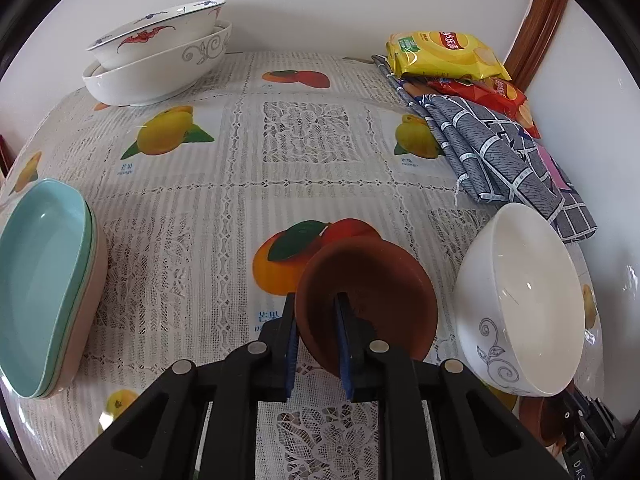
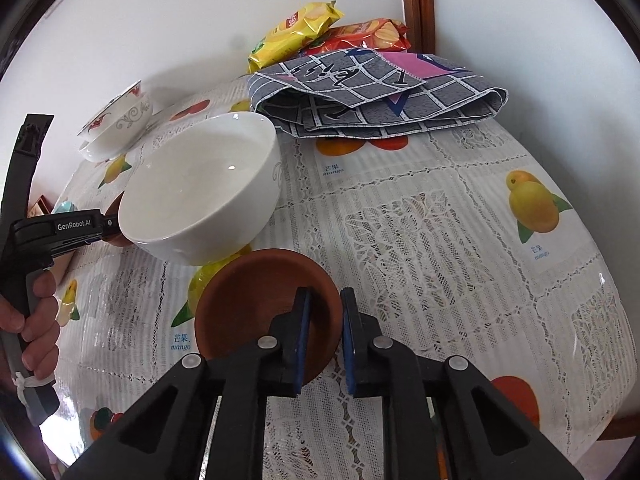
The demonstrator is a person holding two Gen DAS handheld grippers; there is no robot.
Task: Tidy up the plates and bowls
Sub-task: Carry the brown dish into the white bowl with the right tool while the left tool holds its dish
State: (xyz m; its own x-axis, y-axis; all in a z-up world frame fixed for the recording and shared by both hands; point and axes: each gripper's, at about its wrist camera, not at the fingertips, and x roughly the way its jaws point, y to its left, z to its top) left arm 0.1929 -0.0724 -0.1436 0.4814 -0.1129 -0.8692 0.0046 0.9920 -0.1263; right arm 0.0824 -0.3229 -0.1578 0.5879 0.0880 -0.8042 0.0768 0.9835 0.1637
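Two small brown dishes sit on the fruit-print tablecloth (image 1: pixel 224 208), one gripped by each tool. Left gripper (image 1: pixel 318 300) is pinched on the near rim of the left brown dish (image 1: pixel 376 280), one pad inside, one outside. Right gripper (image 2: pixel 325 300) likewise clamps the rim of the right brown dish (image 2: pixel 256 300). White bowl (image 1: pixel 520 300) stands between the two dishes. Stacked patterned bowls (image 1: pixel 160 60) sit by the wall; teal plates (image 1: pixel 44 256) at far left.
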